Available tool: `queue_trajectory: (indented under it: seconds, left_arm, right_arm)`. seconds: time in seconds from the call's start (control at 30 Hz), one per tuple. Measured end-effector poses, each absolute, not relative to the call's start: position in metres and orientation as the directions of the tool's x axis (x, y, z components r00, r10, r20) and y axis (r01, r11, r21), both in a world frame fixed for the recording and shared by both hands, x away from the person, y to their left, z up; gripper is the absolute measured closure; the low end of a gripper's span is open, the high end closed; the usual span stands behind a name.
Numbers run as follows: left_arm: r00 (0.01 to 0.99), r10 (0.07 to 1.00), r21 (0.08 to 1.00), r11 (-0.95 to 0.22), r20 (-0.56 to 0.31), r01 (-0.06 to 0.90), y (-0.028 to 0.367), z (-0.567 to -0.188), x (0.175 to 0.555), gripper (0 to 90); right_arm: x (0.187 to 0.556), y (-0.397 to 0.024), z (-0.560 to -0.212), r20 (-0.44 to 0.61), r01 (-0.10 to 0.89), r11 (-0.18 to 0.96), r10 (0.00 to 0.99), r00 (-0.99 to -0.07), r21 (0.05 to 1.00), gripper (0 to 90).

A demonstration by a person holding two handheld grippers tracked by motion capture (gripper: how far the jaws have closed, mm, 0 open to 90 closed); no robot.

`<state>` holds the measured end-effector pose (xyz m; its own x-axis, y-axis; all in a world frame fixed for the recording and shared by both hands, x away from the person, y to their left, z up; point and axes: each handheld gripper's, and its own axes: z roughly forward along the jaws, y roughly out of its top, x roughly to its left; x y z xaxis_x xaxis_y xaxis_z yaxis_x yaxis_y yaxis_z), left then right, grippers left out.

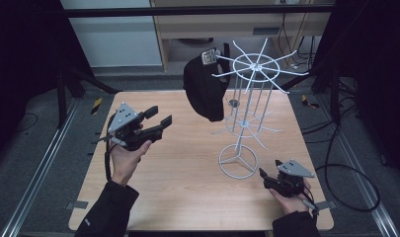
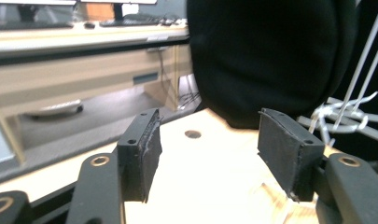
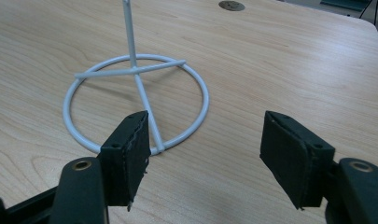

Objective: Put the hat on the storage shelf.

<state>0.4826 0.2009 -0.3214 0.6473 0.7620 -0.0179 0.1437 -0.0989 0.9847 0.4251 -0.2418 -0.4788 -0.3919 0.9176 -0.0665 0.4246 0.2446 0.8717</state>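
A wooden table (image 1: 187, 187) is seen from above, with dark floor and metal rails to either side and a pale desk beyond its far edge. On the right half of the table a white wire display rack (image 1: 247, 118) stands upright on a ring base (image 3: 135, 100), and a black cap (image 1: 206, 86) is hung from one of its upper left arms.

At the left, the left gripper (image 1: 155, 121) is held above the table by a raised left hand (image 1: 127, 153), its jaws spread apart and pointed right and far toward the cap. In the left gripper view the cap (image 2: 270, 60) is seen just beyond the open jaws, not touched by them.

At the near right, the right gripper (image 1: 264, 177) is held low by the right hand (image 1: 286, 197), jaws apart and empty, just beside the ring base without contact.
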Motion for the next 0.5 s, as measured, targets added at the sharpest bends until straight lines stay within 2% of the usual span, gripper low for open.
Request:
queue_trajectory:
  seconds: [0.23, 0.5]
  left_arm:
    - [0.6, 0.8, 0.963, -0.161, -0.001, 0.216, 0.234, -0.355, 0.468, 37.4]
    - [0.524, 0.852, 0.911, -0.205, -0.014, 0.357, 0.269, -0.412, 0.453, 34.8]
  right_arm:
    - [0.425, -0.242, -0.479, -0.068, 0.424, 0.244, 0.919, -0.389, 0.872, 32.3]
    - [0.426, -0.242, -0.48, -0.074, 0.42, 0.244, 0.922, -0.381, 0.874, 28.4]
